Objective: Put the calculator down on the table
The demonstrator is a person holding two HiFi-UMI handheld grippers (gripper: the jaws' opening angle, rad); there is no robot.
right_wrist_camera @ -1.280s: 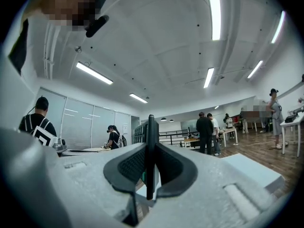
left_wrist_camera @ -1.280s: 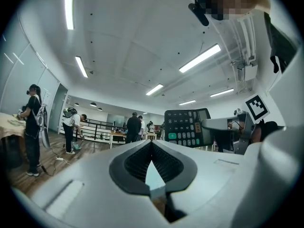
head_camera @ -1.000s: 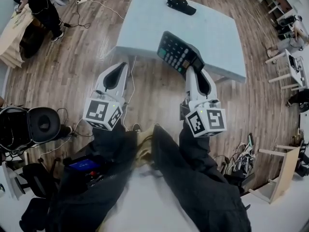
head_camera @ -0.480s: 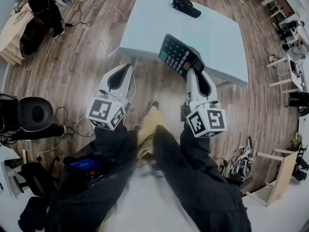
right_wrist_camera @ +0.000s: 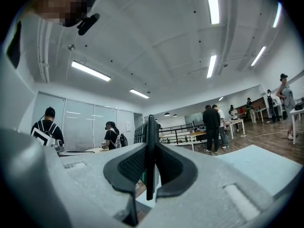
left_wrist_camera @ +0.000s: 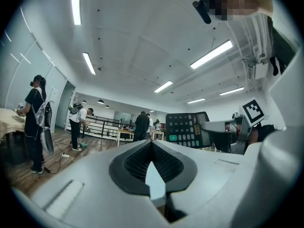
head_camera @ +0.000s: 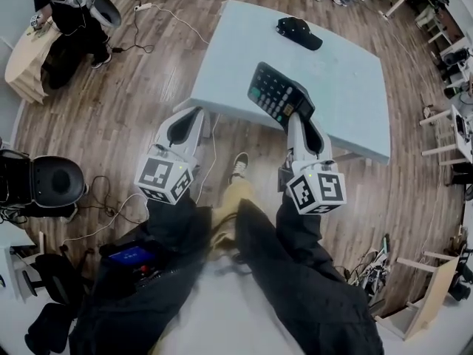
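Right tool clamps the calculator edge-on — over the table.

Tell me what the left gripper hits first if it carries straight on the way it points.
Likely the near left corner of the table, just ahead of the left gripper in the head view. Height is unclear, so it may pass over the top.

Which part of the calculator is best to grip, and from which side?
On the calculator, the near edge, from the person's side, as the right gripper does: a thin slab, so jaws close across its thickness.
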